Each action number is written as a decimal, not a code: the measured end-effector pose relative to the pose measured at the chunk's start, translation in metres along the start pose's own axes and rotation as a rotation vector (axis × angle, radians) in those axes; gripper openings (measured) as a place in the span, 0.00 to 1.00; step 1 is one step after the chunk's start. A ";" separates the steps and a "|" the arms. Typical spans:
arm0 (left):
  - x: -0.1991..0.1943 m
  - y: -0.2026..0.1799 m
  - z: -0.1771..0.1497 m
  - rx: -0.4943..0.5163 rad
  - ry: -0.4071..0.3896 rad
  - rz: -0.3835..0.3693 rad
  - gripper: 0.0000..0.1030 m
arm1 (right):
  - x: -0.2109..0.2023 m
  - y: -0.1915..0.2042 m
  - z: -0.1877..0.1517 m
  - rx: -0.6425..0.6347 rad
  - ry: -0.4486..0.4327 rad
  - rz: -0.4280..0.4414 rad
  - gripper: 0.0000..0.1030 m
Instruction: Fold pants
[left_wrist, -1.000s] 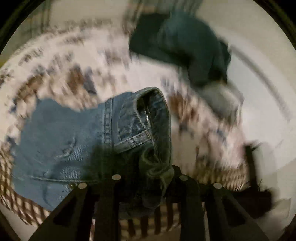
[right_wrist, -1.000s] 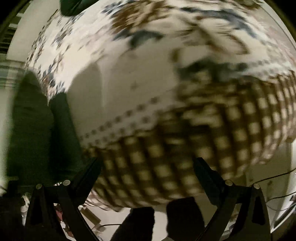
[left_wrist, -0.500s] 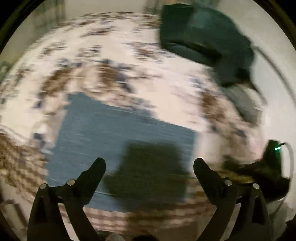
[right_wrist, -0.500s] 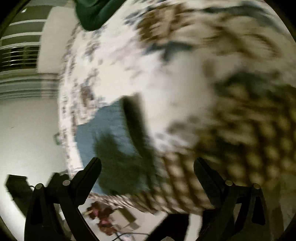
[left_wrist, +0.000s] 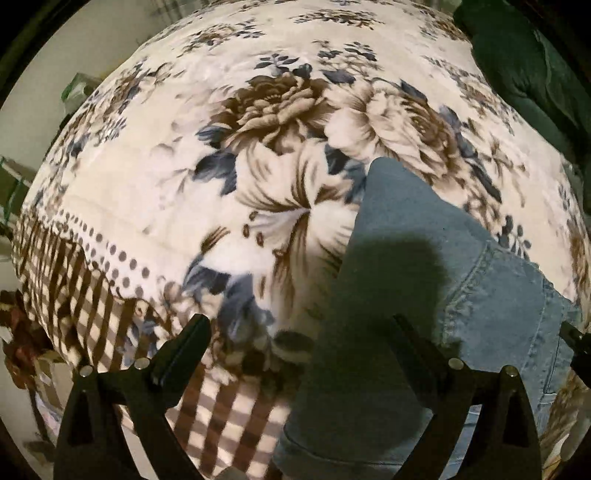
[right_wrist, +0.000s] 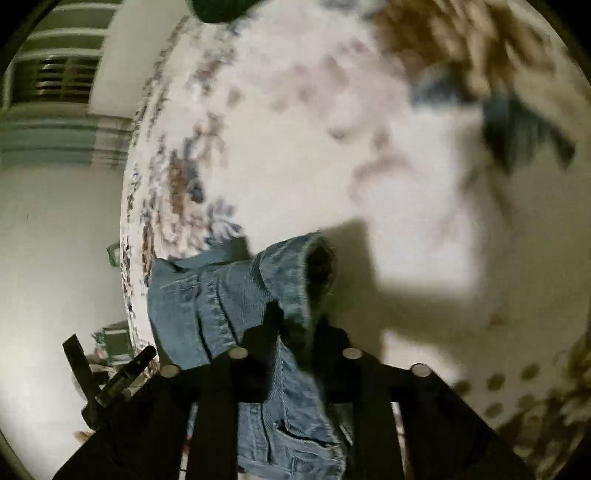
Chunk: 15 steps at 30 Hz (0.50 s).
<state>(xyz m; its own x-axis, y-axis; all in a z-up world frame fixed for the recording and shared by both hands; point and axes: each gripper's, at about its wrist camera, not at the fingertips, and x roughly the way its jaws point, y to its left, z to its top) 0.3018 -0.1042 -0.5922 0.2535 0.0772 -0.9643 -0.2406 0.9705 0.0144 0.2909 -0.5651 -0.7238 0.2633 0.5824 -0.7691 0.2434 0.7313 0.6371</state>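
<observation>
My right gripper pinches the jeans waistband, lifted off the floral blanket, left gripper spread & empty over the denim, so mid-fold imo; next: carry waistband across, lay flat.

left gripper jaws spread, right gripper jaws clamped
</observation>
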 end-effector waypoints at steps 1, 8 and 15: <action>-0.001 0.001 0.000 -0.010 0.000 -0.013 0.94 | -0.010 0.008 0.002 -0.014 -0.021 0.004 0.14; -0.007 -0.012 -0.004 0.011 0.001 -0.056 0.94 | -0.045 0.008 0.018 -0.022 -0.100 -0.046 0.13; 0.001 -0.020 -0.019 0.047 0.034 -0.078 0.94 | -0.046 -0.020 0.000 0.046 -0.010 -0.149 0.61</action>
<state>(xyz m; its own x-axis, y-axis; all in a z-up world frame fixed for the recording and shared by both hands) 0.2891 -0.1278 -0.5986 0.2376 -0.0058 -0.9713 -0.1773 0.9829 -0.0493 0.2739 -0.6062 -0.7010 0.2304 0.4648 -0.8549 0.3228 0.7923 0.5177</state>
